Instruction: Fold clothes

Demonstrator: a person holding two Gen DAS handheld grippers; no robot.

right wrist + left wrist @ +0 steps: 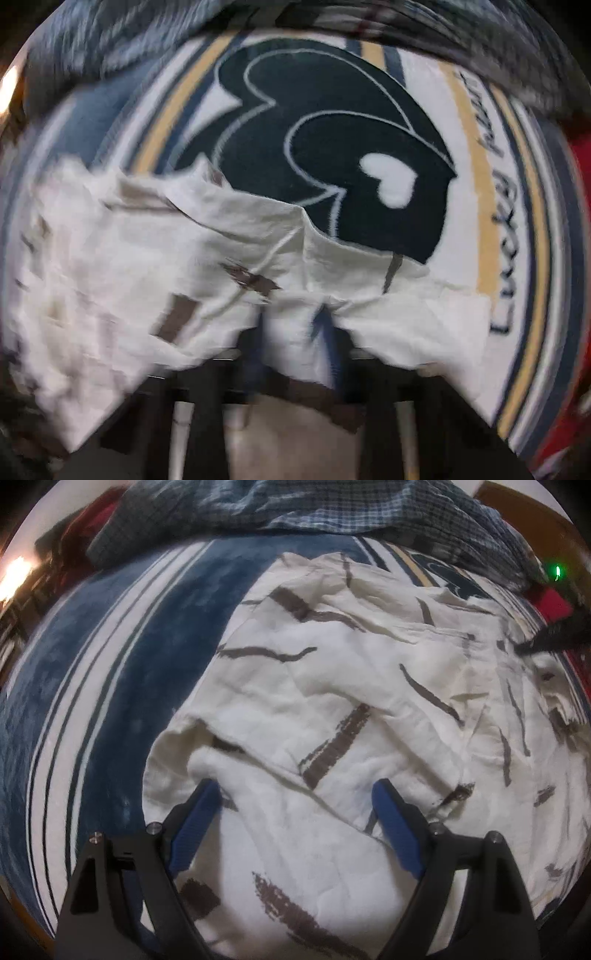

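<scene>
A cream garment with dark brown brush-stroke marks (332, 701) lies crumpled on a blue and white striped blanket (110, 664). My left gripper (295, 790) hangs just above the garment's near part, its blue-padded jaws wide apart with nothing pinched between them. At the far right of the left wrist view, the dark tip of the right gripper (546, 642) sits at the garment's far edge. In the blurred right wrist view, my right gripper (295, 332) is shut on a bunched fold of the cream garment (147, 258), which drapes over both fingers.
A heap of blue plaid cloth (332, 509) lies along the far edge of the blanket. Red fabric (554, 605) sits at the right. The blanket's dark emblem with a white heart (391, 181) and lettering shows beyond the held fold.
</scene>
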